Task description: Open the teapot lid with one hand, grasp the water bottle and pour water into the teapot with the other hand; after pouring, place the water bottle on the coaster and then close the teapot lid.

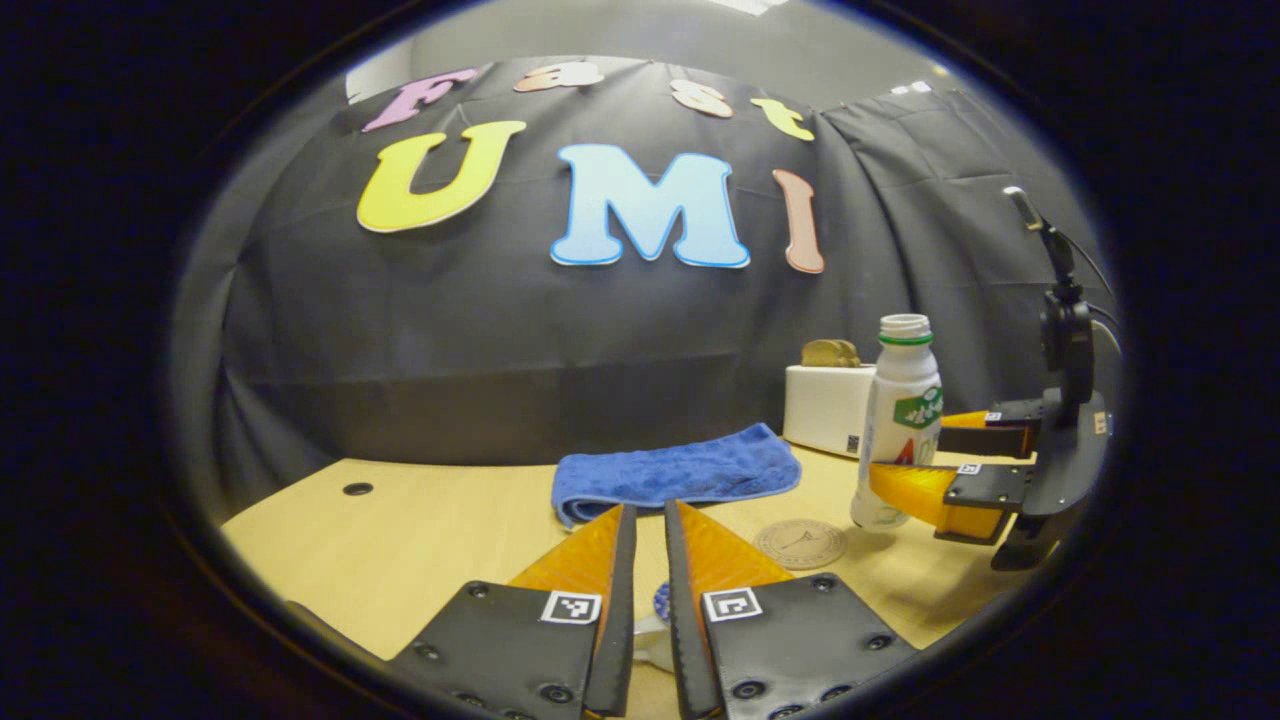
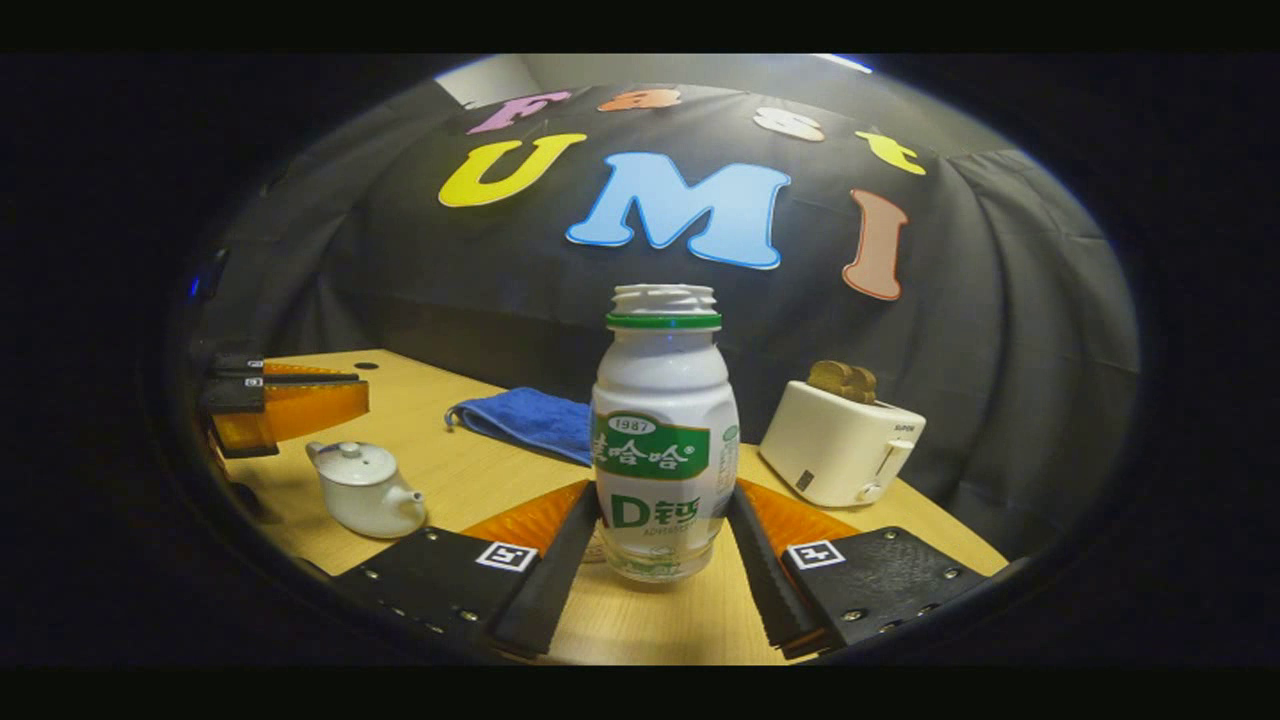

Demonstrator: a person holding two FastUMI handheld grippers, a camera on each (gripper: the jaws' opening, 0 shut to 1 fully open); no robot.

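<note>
The white water bottle, with a green label and no cap, stands upright on the wooden table. My right gripper is shut on it, one finger against each side of its lower body. In the left gripper view the same bottle sits just right of the round coaster, with the right gripper around it. The white teapot stands with its lid on at the table's left. My left gripper hovers just above it, fingers almost together and holding nothing; a sliver of the teapot shows beneath them.
A folded blue towel lies at the back middle of the table. A white toaster with bread in it stands at the back right. A cable hole is at the far left.
</note>
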